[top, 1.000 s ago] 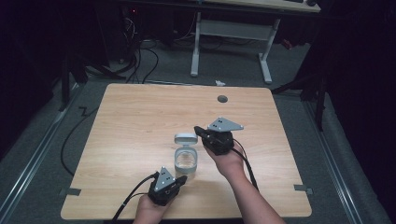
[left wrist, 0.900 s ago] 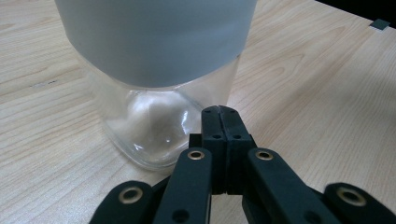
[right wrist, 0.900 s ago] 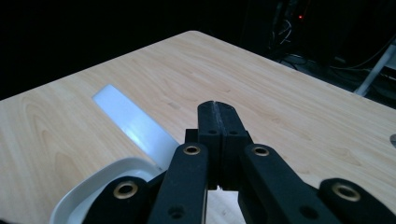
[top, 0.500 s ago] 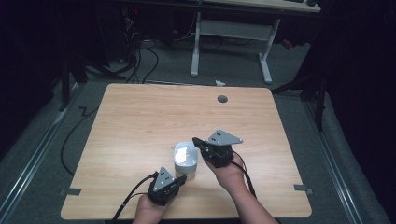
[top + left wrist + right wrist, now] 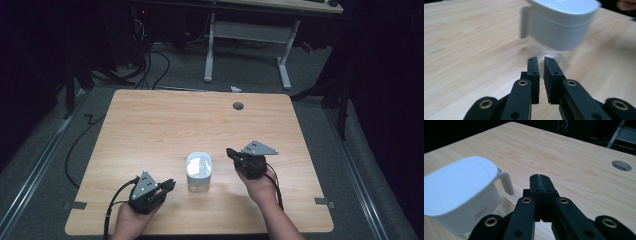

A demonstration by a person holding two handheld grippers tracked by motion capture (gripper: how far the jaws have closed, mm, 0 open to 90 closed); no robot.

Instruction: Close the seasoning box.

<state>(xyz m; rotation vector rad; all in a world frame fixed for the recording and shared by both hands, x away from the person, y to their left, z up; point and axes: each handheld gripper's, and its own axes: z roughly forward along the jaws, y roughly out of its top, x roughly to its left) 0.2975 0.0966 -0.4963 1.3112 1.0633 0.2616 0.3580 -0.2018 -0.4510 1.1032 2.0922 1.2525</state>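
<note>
Standing between left claw (image 5: 167, 186) and right claw (image 5: 231, 152): lidded container (image 5: 199, 170).

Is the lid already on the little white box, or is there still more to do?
The white lid already sits on top of the clear container, so that part looks done. Nothing is held now: the right hand-held gripper is shut and empty beside it, and the left hand-held gripper has just been opening its jaws with nothing between them. Maybe only pressing the lid tight is left.

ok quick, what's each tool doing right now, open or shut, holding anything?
Left tool: jaws just opening, a narrow gap, nothing between them.
Right tool: shut, empty, beside the white container.
</note>
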